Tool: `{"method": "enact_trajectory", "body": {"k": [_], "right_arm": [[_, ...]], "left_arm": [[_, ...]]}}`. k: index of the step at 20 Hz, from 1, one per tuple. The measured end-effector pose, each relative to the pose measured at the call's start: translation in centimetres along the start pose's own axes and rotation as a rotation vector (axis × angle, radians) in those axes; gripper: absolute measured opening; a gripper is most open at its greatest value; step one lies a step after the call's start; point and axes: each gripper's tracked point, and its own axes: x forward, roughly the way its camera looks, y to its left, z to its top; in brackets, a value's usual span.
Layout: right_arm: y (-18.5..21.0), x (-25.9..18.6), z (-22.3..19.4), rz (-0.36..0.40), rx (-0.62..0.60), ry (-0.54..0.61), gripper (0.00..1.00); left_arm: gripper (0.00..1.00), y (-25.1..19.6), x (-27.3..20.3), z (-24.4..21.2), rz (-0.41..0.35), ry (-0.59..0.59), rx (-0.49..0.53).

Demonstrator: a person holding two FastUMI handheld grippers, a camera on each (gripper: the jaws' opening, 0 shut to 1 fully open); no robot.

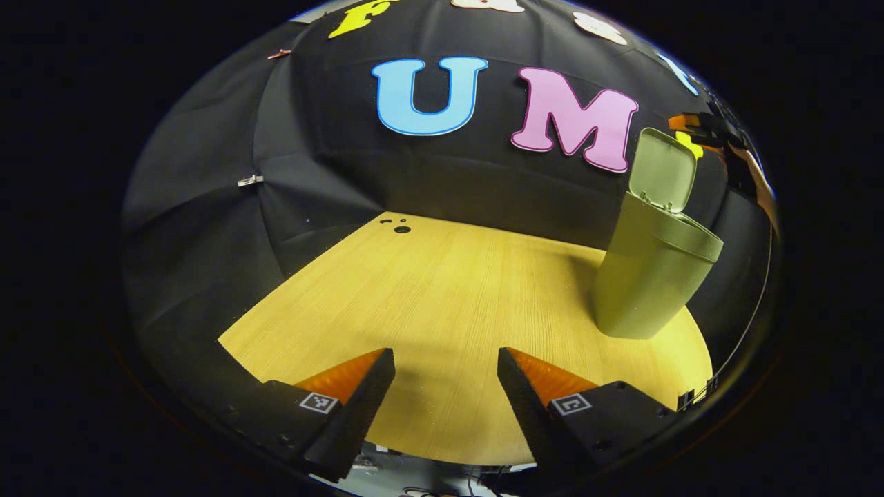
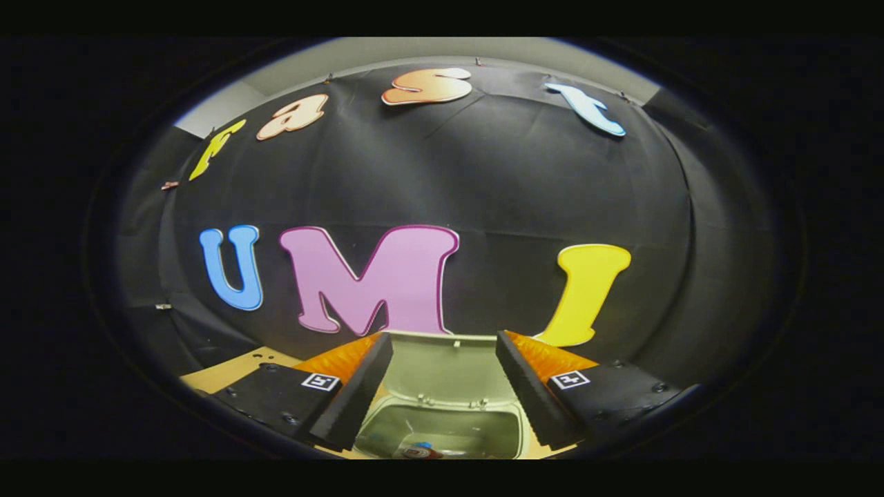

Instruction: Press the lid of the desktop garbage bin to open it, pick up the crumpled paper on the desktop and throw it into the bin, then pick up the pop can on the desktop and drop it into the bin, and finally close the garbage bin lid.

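The left hand-held gripper (image 1: 446, 376) was held wide open over the table (image 1: 442, 290), nothing between its fingers and nothing touched. The garbage bin (image 1: 652, 276) stood at the right of the table, near its far edge, with the lid (image 1: 663, 169) raised upright. Bare table surface lay left of the bin.

The right hand-held gripper (image 2: 444, 369) was held open above the bin's mouth (image 2: 442, 428), gripping nothing. The pop can (image 2: 416, 451) was seen lying at the bottom inside the bin. The raised lid (image 2: 442, 362) stood just beyond the fingertips.
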Motion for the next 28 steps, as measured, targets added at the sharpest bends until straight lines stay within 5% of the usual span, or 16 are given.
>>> {"method": "enact_trajectory", "body": {"k": [14,20,28], "right_arm": [[-1.1,7.1,-1.9,-0.027,0.06,0.095,0.95],[-0.7,5.2,-2.2,0.023,0.072,0.119,0.95],[0.1,0.9,-3.4,0.03,0.072,0.133,0.95]], "left_arm": [[0.96,0.5,1.2,1.0,0.079,-0.004,-0.069],[0.96,-0.7,1.7,2.6,0.09,-0.025,-0.073],[0.96,-4.1,2.8,4.3,-0.021,-0.042,-0.022]]}}
